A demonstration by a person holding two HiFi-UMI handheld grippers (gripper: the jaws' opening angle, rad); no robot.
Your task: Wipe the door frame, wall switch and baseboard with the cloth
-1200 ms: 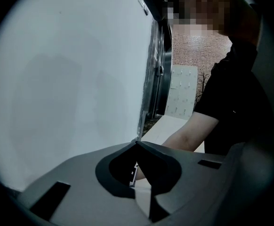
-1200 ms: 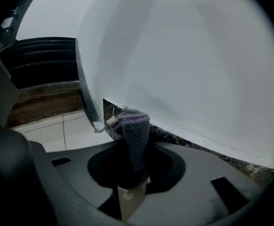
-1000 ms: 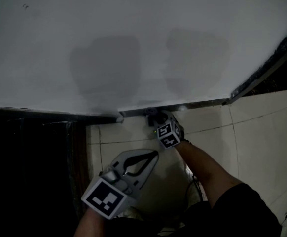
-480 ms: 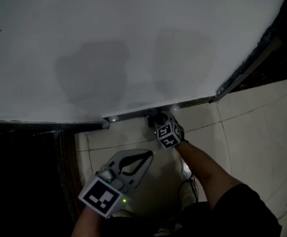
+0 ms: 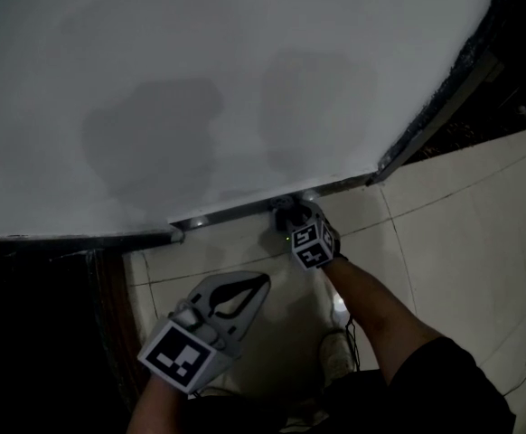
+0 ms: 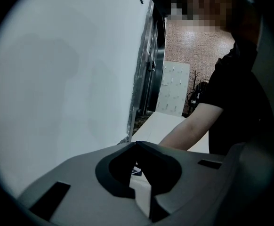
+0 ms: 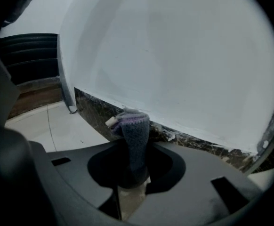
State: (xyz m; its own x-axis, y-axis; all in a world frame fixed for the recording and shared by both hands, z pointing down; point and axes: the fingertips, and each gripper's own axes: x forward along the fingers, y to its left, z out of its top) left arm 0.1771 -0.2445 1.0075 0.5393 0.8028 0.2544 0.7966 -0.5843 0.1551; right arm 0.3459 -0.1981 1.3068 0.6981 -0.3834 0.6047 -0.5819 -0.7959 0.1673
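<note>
While the right hand-held gripper (image 5: 287,212) clamps the cloth (image 7: 134,131), the cloth's tip meets the dark baseboard (image 7: 198,145) directly ahead of it; left hand-held gripper (image 5: 261,280), jaws together and empty, hangs above the tiled floor (image 5: 444,224).

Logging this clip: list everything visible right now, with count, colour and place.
wall: one, white, fills the upper head view.
baseboard: one, dark marbled, along the wall's foot.
floor tiles: several, cream, below the baseboard.
metal frame strip: one, grey, at the wall's right edge.
cloth: one, grey-purple, clamped between the right gripper's fingers, at the baseboard.
left gripper: one, grey, fingers together, empty, over the floor.
right gripper: one, grey, low at the baseboard.
right forearm: one, bare, lower right.
</note>
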